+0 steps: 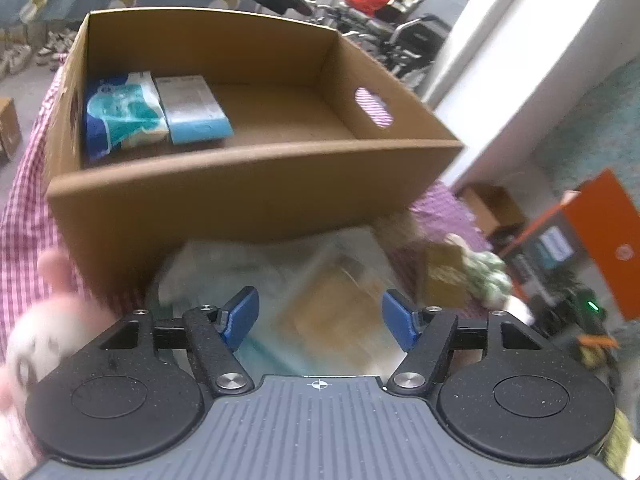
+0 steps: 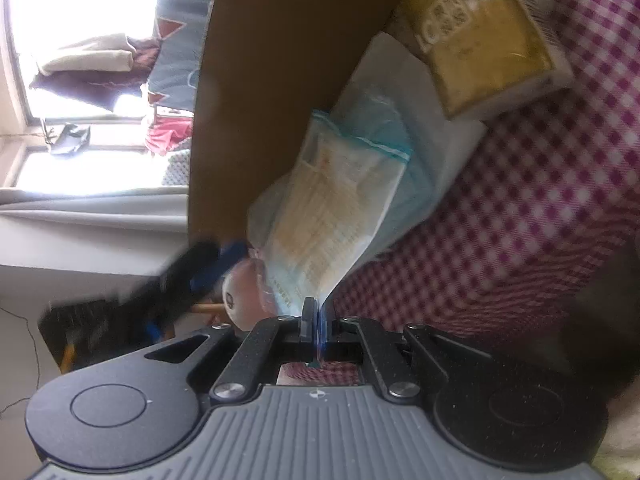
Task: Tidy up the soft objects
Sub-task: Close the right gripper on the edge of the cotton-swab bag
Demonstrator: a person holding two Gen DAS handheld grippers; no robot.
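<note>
Clear pouch (image 2: 336, 208) edge pinched between jaws

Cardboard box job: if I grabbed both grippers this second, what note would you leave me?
Left gripper: open, empty, above the clear packet.
Right gripper: shut on that packet's edge, outside the cardboard box.
Done: two tissue packs lie in the box.
Left: the packet, the yellow pack and the pink plush on the checked cloth.
</note>
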